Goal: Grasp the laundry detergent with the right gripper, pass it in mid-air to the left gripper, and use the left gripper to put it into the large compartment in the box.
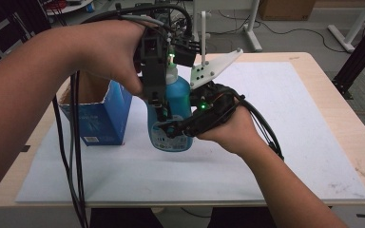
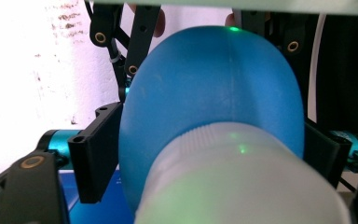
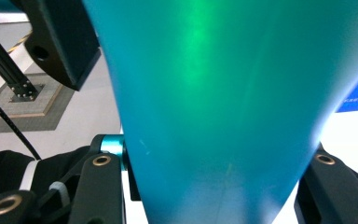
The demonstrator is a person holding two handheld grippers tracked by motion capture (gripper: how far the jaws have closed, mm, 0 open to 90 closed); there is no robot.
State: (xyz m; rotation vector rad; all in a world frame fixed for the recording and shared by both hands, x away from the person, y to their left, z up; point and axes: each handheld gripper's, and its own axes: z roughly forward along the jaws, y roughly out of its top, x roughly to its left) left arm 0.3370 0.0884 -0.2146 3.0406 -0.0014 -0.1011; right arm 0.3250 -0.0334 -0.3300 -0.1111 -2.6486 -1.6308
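High view: blue bottle (image 1: 176, 111) stands upright on the white mat (image 1: 275, 156), near the middle of the table (image 1: 332, 109); open blue carton (image 1: 100, 114) just to its left
Right gripper (image 1: 171, 129): comes in level from the right; jaws clamped on the bottle's lower body, one on each side
Left gripper (image 1: 164, 110): reaches down from above over the pale cap (image 2: 242, 186); whether its jaws grip anything I cannot tell
Right gripper view: bottle wall (image 3: 223, 102) fills the gap between both jaws
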